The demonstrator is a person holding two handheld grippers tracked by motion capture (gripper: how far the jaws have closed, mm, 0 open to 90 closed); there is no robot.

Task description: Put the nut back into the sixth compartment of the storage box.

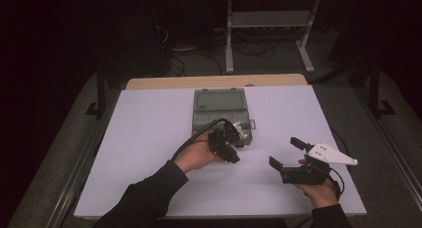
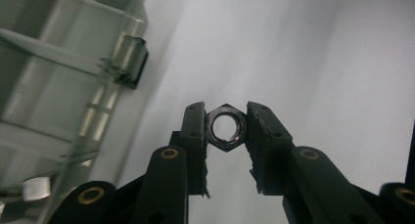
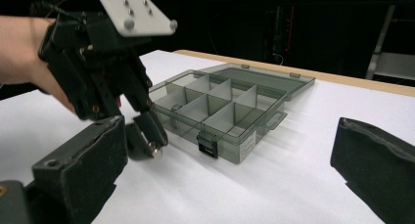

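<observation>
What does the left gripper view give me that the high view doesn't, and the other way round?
Left gripper view alone: a hex nut pinched between the left hand-held gripper and the black latch on the box's side. High view alone: the right hand-held gripper, jaws spread with nothing in them, the person's left hand, and the box's lid laid open behind it. Both share: the grey divided box and the white table.

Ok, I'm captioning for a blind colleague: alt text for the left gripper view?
A hex nut is pinched between the left gripper's two black jaws above a white table. A clear compartment box sits at the left edge.
</observation>
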